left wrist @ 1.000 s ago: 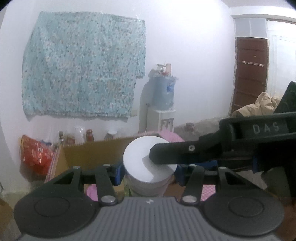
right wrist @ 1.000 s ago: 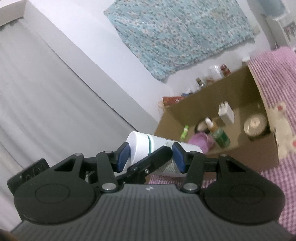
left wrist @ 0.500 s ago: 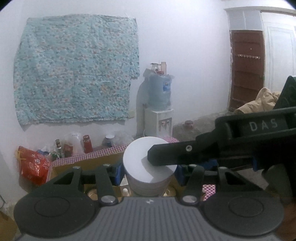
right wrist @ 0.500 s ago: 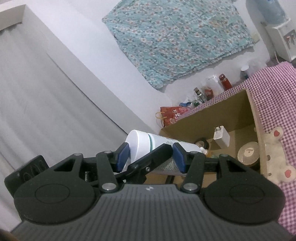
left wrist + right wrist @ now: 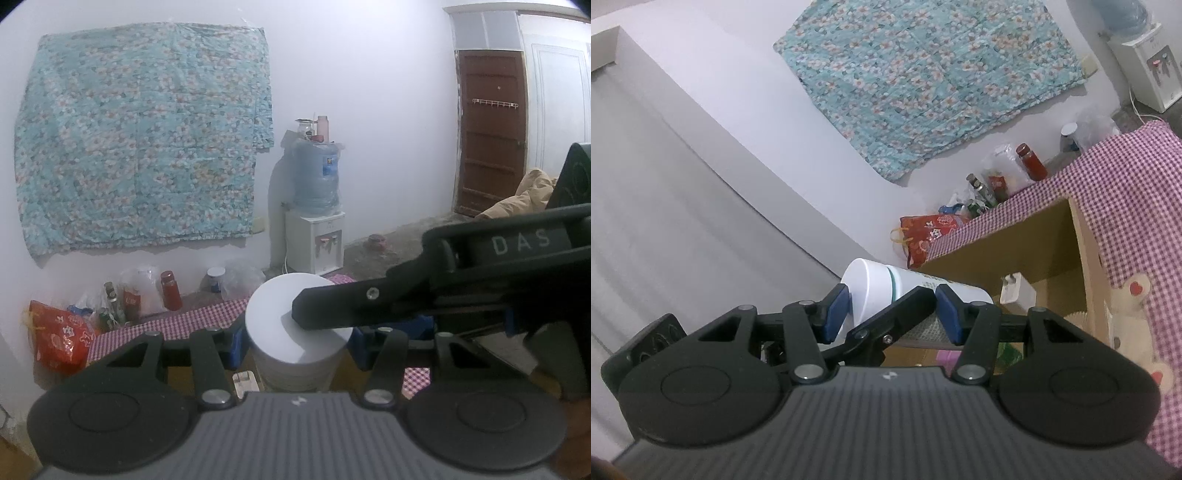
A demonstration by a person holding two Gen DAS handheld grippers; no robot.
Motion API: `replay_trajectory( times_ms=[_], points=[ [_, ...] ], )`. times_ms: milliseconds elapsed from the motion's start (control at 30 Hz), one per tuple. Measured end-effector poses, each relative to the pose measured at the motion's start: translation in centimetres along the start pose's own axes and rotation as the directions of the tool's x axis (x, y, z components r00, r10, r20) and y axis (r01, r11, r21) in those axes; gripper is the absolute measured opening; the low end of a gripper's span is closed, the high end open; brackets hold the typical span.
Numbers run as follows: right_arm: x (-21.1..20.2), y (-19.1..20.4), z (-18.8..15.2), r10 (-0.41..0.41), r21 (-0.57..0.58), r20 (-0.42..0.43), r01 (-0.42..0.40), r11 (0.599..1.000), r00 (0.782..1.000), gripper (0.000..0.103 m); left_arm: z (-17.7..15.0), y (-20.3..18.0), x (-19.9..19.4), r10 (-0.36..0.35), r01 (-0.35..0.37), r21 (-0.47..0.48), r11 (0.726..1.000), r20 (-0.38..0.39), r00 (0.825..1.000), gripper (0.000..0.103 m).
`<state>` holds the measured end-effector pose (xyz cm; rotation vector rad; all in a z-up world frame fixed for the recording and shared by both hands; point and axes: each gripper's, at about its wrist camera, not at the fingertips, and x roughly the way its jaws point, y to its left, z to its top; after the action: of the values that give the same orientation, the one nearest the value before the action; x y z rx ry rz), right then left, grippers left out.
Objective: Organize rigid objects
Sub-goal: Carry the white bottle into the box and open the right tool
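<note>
A white cylindrical container [image 5: 273,321] with a green ring near its cap [image 5: 871,284] is held in the air by both grippers at once. My left gripper [image 5: 297,343] is shut on its body, blue pads on either side. One finger of my right gripper [image 5: 369,302] crosses over the flat white end. In the right wrist view the container lies sideways between the pads of my right gripper [image 5: 892,312], which is shut on it, and a finger of the left gripper [image 5: 886,321] crosses in front.
An open cardboard box [image 5: 1015,236] stands on a pink checkered cloth [image 5: 1126,206], with a white charger [image 5: 1012,293] and other small items inside. Bottles [image 5: 170,291], a red bag [image 5: 59,336] and a water dispenser [image 5: 314,240] line the far wall. A brown door [image 5: 491,129] is at the right.
Both grippers have carried the container together across the room. The cardboard box has slid down and out of the left wrist view and rightward in the right wrist view. Both grips are unchanged.
</note>
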<state>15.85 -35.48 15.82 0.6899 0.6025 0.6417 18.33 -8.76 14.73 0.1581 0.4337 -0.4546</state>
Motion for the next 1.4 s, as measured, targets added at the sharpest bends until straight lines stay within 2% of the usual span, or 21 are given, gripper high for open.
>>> replay_trajectory(
  times_ms=[267, 500, 867, 1067, 1400],
  points=[
    [1.5, -1.2, 2.1, -0.028, 0.000, -0.008, 0.028, 1.000, 1.000, 0.052, 0.8, 0.2, 2.4, -0.011, 0.011, -0.003, 1.000, -0.027, 1.000, 0.054],
    [3.1, -3.7, 3.6, -0.063, 0.025, -0.030, 0.064, 0.998, 0.998, 0.052, 1.3, 0.2, 5.9, -0.033, 0.033, -0.006, 0.999, -0.093, 0.995, 0.054],
    [5.8, -8.2, 3.8, -0.138, 0.062, -0.087, 0.144, 0.988, 0.987, 0.052, 0.5, 1.0, 11.5, -0.089, 0.074, -0.075, 0.994, -0.228, 0.970, 0.054],
    [7.6, -9.9, 3.6, -0.172, 0.057, -0.135, 0.181, 0.982, 0.976, 0.052, -0.2, 0.8, 13.2, -0.080, 0.062, -0.071, 0.996, -0.288, 0.954, 0.054],
    [9.2, -9.6, 3.9, -0.201, -0.001, -0.153, 0.203, 0.979, 0.968, 0.052, -0.1, 1.0, 13.7, -0.046, 0.032, -0.054, 0.998, -0.306, 0.951, 0.053]
  ],
)
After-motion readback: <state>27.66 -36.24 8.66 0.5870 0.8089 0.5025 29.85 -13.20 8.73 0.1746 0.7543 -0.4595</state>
